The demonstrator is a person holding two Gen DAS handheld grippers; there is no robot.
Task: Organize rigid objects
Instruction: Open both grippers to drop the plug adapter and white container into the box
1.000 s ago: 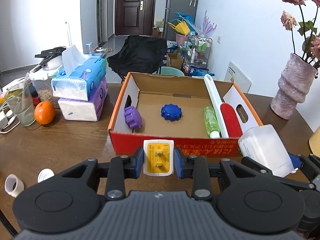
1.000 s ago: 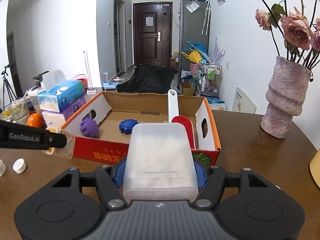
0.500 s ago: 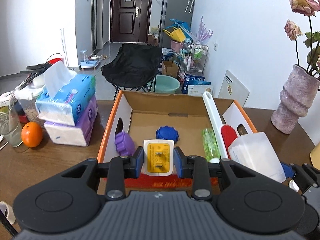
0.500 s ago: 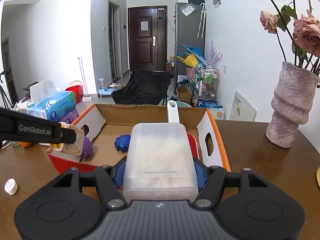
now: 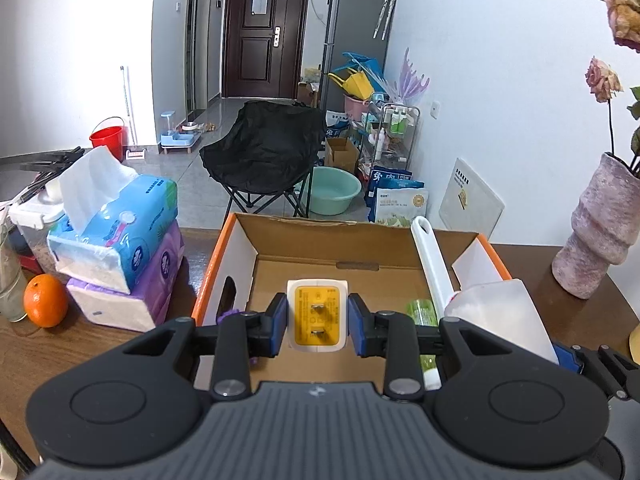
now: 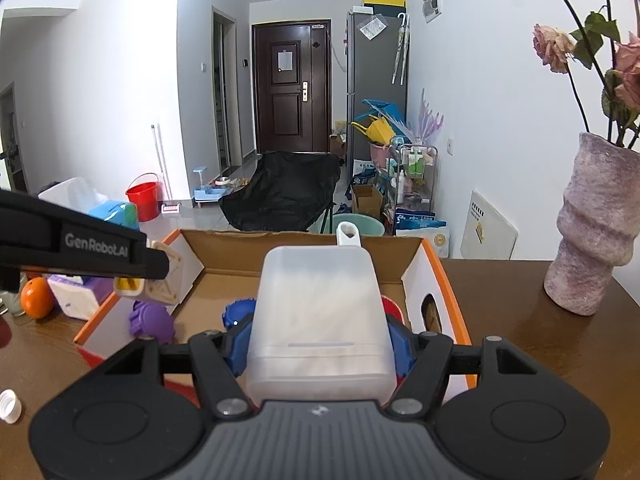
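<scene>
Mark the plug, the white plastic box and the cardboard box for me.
plug [image 5: 317, 317], left wrist view, on its yellow pronged face
white plastic box [image 6: 318, 320], right wrist view, on its top surface
cardboard box [image 5: 320, 240], left wrist view, on its far inner wall

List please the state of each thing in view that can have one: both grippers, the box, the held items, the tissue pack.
left gripper: shut on plug adapter, held over the box.
right gripper: shut on translucent container.
cardboard box: open, flaps up.
blue tissue pack: opened, one tissue sticking out.
front door: closed.
</scene>
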